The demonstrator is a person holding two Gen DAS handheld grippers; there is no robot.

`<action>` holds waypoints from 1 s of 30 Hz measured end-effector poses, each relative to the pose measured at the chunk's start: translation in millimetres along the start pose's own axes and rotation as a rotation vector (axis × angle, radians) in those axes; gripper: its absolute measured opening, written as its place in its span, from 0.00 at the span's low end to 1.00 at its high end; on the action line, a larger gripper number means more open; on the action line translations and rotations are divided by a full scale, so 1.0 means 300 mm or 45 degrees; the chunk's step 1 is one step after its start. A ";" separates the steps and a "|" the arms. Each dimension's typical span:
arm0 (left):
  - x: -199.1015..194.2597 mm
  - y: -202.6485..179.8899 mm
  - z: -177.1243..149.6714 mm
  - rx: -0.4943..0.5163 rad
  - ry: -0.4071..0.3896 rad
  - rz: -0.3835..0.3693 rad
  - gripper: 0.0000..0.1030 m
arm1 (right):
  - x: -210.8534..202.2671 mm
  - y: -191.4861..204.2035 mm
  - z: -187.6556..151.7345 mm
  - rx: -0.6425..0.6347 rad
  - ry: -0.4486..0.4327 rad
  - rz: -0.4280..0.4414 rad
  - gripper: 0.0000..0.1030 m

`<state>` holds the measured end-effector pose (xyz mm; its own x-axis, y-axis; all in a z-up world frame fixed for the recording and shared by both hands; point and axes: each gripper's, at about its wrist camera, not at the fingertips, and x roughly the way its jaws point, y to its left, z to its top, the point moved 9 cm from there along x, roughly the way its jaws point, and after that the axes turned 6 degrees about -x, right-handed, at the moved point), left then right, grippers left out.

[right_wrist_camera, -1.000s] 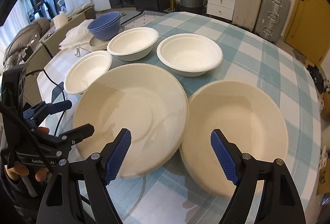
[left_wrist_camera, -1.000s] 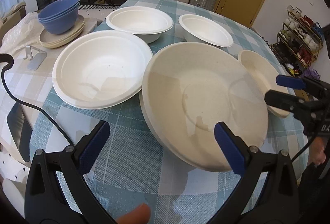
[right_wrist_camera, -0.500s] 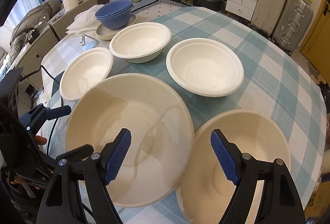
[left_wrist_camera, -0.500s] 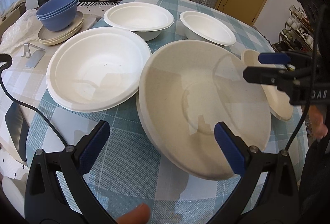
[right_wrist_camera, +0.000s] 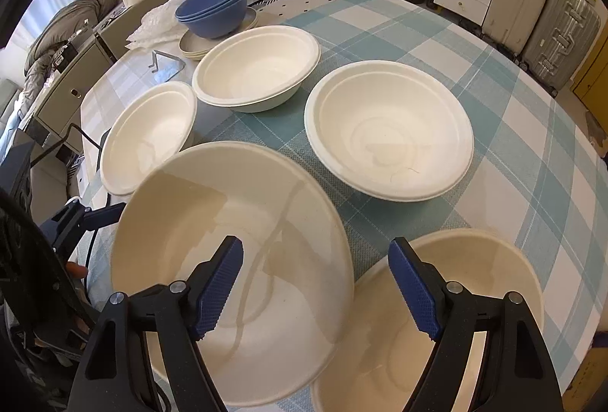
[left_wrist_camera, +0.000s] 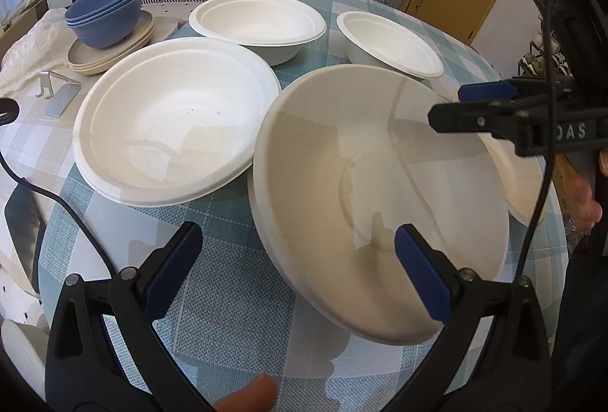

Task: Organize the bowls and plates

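Observation:
A big cream bowl (left_wrist_camera: 380,184) (right_wrist_camera: 235,260) stands on the checked tablecloth, with a second cream bowl (right_wrist_camera: 475,298) (left_wrist_camera: 520,180) beside it. Three white bowls (left_wrist_camera: 174,116) (left_wrist_camera: 258,21) (left_wrist_camera: 387,43) sit behind them. Stacked blue bowls (left_wrist_camera: 106,9) rest on beige plates (left_wrist_camera: 110,51) at the far left. My left gripper (left_wrist_camera: 296,260) is open, its right finger over the big cream bowl's near side, its left finger over cloth. My right gripper (right_wrist_camera: 317,275) (left_wrist_camera: 463,104) is open above where the two cream rims meet. Neither holds anything.
A metal phone stand (left_wrist_camera: 57,93) and crumpled plastic (left_wrist_camera: 26,62) lie left of the white bowl. A black cable (left_wrist_camera: 45,191) runs off the table's left edge. Suitcases (right_wrist_camera: 551,13), drawers and a basket stand beyond the far side of the table.
My right gripper has come in lower over the two cream bowls, further into the left wrist view from the right. The left gripper has hardly moved. No dish has shifted.

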<state>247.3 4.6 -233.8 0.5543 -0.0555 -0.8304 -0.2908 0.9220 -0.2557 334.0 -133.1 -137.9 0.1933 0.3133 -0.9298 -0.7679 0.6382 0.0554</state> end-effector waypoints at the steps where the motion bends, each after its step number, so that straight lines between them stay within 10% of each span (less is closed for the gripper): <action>1: 0.002 0.001 0.000 -0.001 0.001 -0.001 0.98 | 0.003 0.000 0.007 -0.007 0.001 0.002 0.79; 12: 0.020 0.006 0.002 -0.005 0.006 -0.005 0.96 | 0.075 0.003 0.033 -0.029 0.065 0.017 0.77; 30: 0.029 0.009 0.000 0.017 0.002 0.038 0.65 | 0.142 0.030 -0.008 0.024 0.091 0.141 0.34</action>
<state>251.3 6.7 -241.6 0.5442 -0.0288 -0.8385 -0.2964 0.9284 -0.2243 334.0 -115.8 -177.9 0.0636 0.3323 -0.9410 -0.7702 0.6160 0.1654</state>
